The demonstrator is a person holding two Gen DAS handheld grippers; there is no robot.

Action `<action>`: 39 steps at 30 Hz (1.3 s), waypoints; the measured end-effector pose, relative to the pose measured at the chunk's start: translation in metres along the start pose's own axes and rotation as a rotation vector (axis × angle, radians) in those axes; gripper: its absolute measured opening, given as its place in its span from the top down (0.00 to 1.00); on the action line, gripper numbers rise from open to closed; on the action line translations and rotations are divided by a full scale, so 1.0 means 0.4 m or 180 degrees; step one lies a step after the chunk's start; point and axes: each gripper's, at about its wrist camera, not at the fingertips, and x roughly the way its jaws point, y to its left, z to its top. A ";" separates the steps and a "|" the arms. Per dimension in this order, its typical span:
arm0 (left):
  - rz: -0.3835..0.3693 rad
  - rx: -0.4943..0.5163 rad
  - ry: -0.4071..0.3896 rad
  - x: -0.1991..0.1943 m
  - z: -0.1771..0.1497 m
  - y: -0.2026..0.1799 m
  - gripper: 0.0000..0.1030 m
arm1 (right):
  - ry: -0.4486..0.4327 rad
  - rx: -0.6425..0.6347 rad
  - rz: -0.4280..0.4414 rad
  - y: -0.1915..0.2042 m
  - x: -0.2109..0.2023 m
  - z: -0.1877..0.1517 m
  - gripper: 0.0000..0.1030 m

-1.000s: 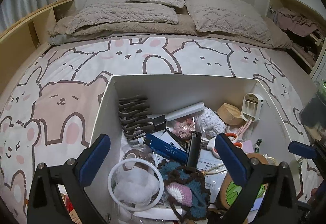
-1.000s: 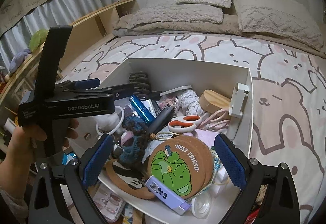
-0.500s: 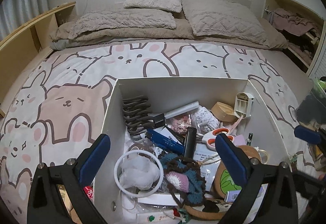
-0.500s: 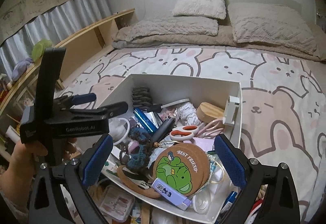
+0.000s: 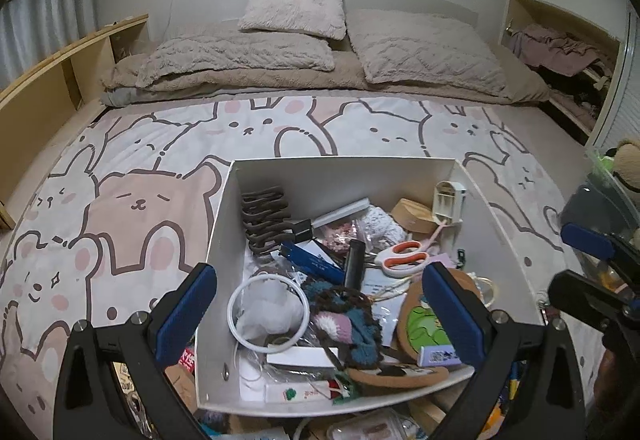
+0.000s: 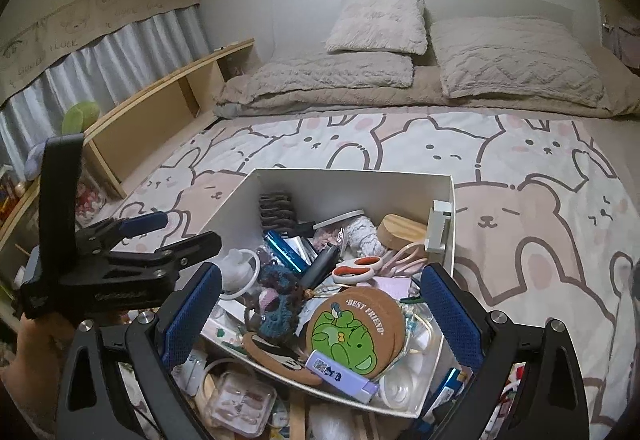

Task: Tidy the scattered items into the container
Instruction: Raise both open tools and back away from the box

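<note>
The left gripper [image 5: 320, 316] hangs wide open with nothing in it over the white box [image 5: 344, 176] sitting on the bunny blanket [image 5: 120, 208], crammed with scissors [image 5: 402, 254] and a frog coaster [image 6: 352, 332], right gripper [image 6: 320, 310] spread and empty too.

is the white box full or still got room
Nearly full: the white box is heaped with clutter, and the frog coaster and purple lighter overhang its near rim. Only its far end shows bare wall.
</note>
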 end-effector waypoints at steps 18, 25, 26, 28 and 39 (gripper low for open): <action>-0.0034 0.0092 -0.0340 -0.161 -0.042 -0.032 0.00 | -0.0406 -0.0136 -0.0180 0.055 -0.149 -0.036 0.03; -0.0048 0.0120 -0.0455 -0.221 -0.074 -0.036 0.00 | -0.0523 -0.0255 -0.0286 0.086 -0.203 -0.073 0.03; -0.0050 0.0127 -0.0469 -0.230 -0.080 -0.036 0.00 | -0.0540 -0.0265 -0.0296 0.090 -0.211 -0.080 0.03; -0.0055 0.0135 -0.0490 -0.245 -0.090 -0.036 0.00 | -0.0569 -0.0283 -0.0310 0.097 -0.224 -0.091 0.03; -0.0040 0.0149 -0.0611 -0.311 -0.132 -0.032 0.00 | -0.0794 -0.0357 -0.0411 0.122 -0.282 -0.139 0.00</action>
